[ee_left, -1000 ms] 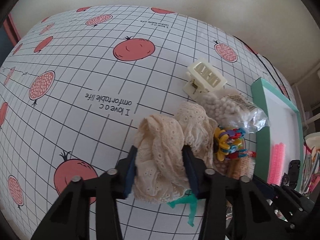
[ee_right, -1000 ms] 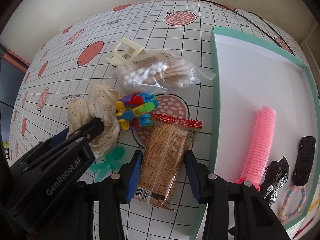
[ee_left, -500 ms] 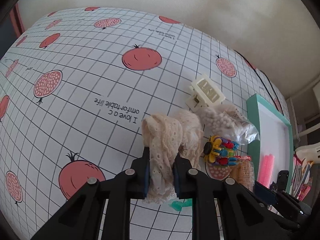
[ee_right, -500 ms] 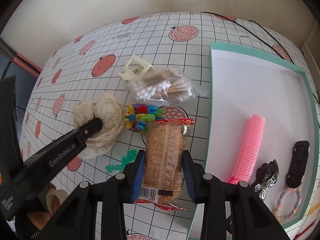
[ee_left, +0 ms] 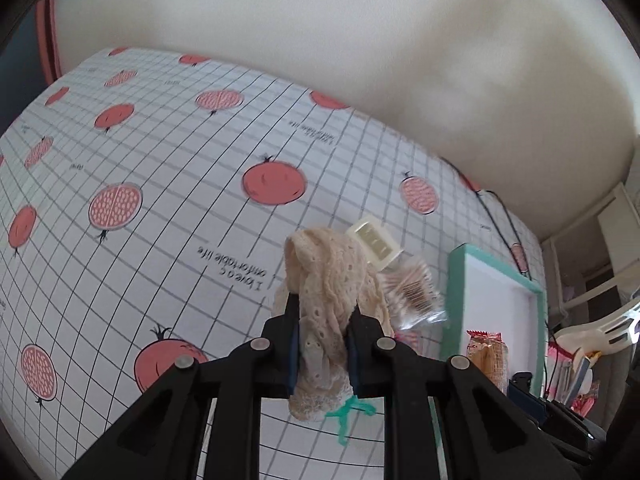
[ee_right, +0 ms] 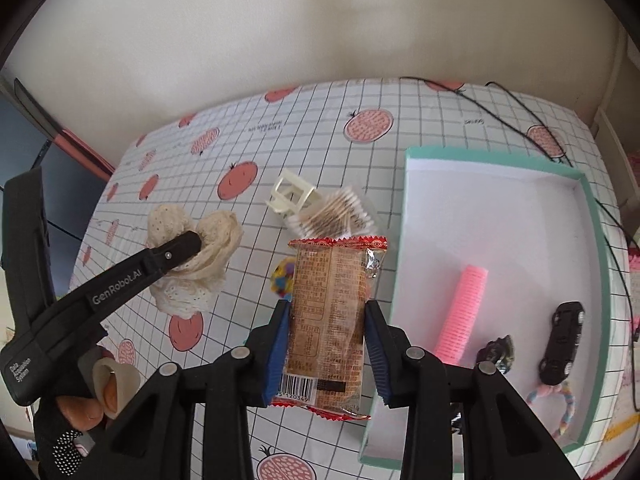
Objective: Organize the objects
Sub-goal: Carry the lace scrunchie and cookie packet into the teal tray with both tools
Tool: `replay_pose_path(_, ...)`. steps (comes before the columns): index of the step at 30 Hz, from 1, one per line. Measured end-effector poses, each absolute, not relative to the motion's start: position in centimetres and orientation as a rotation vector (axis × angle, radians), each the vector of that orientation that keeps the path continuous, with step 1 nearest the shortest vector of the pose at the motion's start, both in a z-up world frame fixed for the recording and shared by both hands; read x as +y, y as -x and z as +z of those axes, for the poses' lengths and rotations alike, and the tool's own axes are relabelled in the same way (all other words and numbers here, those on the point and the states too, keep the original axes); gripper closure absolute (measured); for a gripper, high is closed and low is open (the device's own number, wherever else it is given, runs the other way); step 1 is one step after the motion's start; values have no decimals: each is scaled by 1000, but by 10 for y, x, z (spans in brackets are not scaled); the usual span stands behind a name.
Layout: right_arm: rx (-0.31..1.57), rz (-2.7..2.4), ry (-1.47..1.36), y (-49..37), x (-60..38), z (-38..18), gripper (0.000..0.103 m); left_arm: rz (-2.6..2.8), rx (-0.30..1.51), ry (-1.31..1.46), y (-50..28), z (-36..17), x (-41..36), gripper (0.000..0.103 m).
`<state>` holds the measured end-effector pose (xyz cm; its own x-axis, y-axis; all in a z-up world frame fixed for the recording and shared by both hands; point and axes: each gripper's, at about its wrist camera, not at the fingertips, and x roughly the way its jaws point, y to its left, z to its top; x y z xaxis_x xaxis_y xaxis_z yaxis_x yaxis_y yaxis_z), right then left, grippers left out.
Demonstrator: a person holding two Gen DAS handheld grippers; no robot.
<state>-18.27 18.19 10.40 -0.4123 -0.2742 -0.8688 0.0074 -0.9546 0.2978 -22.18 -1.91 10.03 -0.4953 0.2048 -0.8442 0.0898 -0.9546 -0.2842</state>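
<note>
Gripping a cream eyelet-lace fabric scrunchie (ee_left: 324, 312) in the left gripper (ee_left: 322, 344), jaws clamped tight, hanging clear above the pomegranate-print grid tablecloth (ee_left: 160, 184). Pinching an orange-brown foil biscuit packet (ee_right: 328, 320) upright in the right gripper (ee_right: 326, 344), narrowed onto it, just beside the mint-rimmed white tray (ee_right: 500, 208).

The scrunchie (ee_left: 320, 312) was matt, eyelet-lace cloth. The snack packet (ee_right: 330, 320) beside the scrunchie was glossy, crinkled plastic film.
</note>
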Motion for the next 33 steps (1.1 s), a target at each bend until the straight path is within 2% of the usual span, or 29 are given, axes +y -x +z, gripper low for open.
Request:
replay_pose_path(8,-469,-2595,-1567,174,248,117,64,2609,-372,1338,213,149,32,84)
replay_pose_path(16,-585,-2732,-1548,170,321,127,64,2543,-269,1209,210,170,97,83)
replay_pose_path(23,-642,-2777,-1555,181,354,118,64,2462,-201,1230,220,144,145,83)
replay_pose_path(33,-588,-2737,-1672,211,357,69,64,2388,-159,1324,241,93,179,83)
